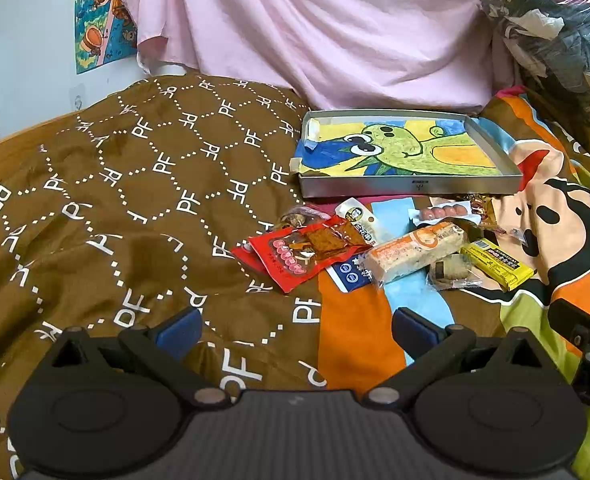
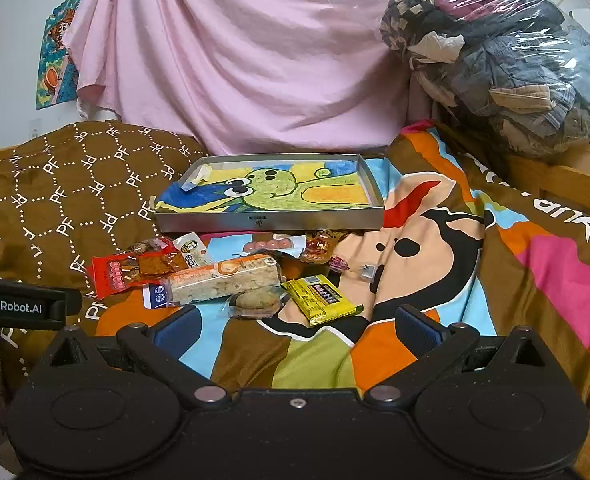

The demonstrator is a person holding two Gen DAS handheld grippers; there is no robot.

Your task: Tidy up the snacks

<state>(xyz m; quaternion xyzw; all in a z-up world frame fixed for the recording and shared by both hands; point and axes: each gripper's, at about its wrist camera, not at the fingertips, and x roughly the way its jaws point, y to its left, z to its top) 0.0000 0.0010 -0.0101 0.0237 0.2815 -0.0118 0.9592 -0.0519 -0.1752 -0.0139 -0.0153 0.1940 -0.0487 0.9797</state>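
Observation:
A pile of snack packets lies on the bedspread in front of a shallow metal tray (image 1: 411,187) (image 2: 271,221) lined with a green cartoon drawing. In the pile are a red packet (image 1: 295,258) (image 2: 115,276), a long orange-and-white bar (image 1: 415,252) (image 2: 223,282), a yellow packet (image 1: 497,265) (image 2: 321,300), a wrapped cookie (image 1: 451,274) (image 2: 255,300) and a pink sausage pack (image 1: 441,212) (image 2: 269,245). My left gripper (image 1: 297,330) is open, short of the pile. My right gripper (image 2: 297,330) is open too, just before the cookie and yellow packet. Nothing is held.
A brown patterned quilt (image 1: 135,184) covers the left; a colourful cartoon blanket (image 2: 475,248) covers the right. Pink cloth (image 2: 235,60) hangs behind the tray. A plastic-wrapped bundle of clothes (image 2: 503,64) sits at the back right. The other gripper's body (image 2: 23,304) juts in at left.

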